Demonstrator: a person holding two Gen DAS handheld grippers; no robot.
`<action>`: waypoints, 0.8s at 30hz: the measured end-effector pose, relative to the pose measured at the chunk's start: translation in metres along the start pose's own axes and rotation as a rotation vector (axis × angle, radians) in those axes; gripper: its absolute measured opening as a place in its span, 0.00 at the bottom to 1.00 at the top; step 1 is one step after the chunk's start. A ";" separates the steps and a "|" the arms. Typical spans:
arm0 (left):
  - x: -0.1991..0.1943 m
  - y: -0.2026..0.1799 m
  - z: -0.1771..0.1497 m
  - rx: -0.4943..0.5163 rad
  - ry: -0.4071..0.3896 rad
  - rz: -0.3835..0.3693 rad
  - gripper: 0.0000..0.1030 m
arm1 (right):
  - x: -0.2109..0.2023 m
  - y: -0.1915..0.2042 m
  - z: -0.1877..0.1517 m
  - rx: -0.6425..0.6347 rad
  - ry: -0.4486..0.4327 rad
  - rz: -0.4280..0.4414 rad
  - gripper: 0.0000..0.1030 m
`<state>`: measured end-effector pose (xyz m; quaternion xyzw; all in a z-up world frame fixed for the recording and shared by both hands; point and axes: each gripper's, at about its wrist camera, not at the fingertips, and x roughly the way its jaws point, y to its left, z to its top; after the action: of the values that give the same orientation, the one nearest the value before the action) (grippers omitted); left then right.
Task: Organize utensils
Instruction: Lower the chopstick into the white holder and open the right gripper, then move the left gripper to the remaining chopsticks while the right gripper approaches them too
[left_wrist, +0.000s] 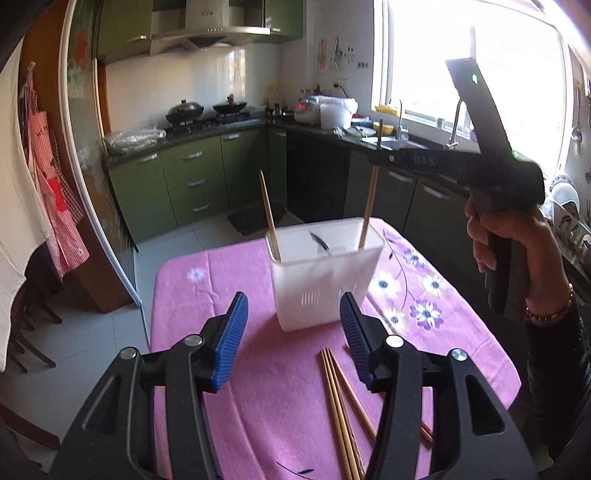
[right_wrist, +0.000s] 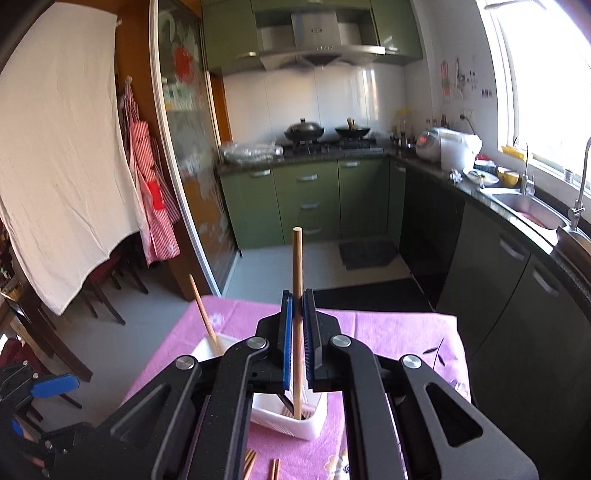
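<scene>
Right gripper (right_wrist: 297, 325): jaws clamped on one upright chopstick (right_wrist: 296, 295), its lower end inside the white holder (right_wrist: 295, 424). Left gripper (left_wrist: 293, 332): jaws apart, empty. Loose chopsticks (left_wrist: 338, 398) lie lengthwise on the pink cloth (left_wrist: 258, 406) just below it, nearer this hand.

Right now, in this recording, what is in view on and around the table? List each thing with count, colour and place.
holder: one, white, standing on the cloth mid-table.
leaning chopstick: one, tan, in the holder's left corner.
held chopstick: one, tan, lower end inside the holder, clamped upright.
loose chopsticks: several, tan, lying flat on the cloth in front of the holder.
tablecloth: one, pink with flowers, covering the table.
woks: two, black, on the stove behind.
left gripper: jaws open, empty, in front of the holder.
right gripper: jaws shut on the held chopstick.
hand: one, gripping the right gripper's handle.
</scene>
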<state>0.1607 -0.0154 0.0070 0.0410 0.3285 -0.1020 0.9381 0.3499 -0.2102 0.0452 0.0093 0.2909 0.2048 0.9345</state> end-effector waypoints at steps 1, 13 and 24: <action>0.002 -0.001 -0.002 0.000 0.009 -0.003 0.48 | 0.001 0.000 -0.001 0.002 0.001 0.006 0.07; 0.050 -0.020 -0.041 -0.014 0.192 -0.054 0.48 | -0.087 -0.007 -0.062 -0.003 -0.042 0.031 0.18; 0.139 -0.028 -0.090 -0.061 0.485 -0.078 0.32 | -0.051 -0.044 -0.203 0.114 0.224 0.027 0.18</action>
<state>0.2059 -0.0527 -0.1503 0.0231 0.5482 -0.1153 0.8281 0.2176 -0.2911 -0.1023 0.0435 0.4046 0.2001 0.8913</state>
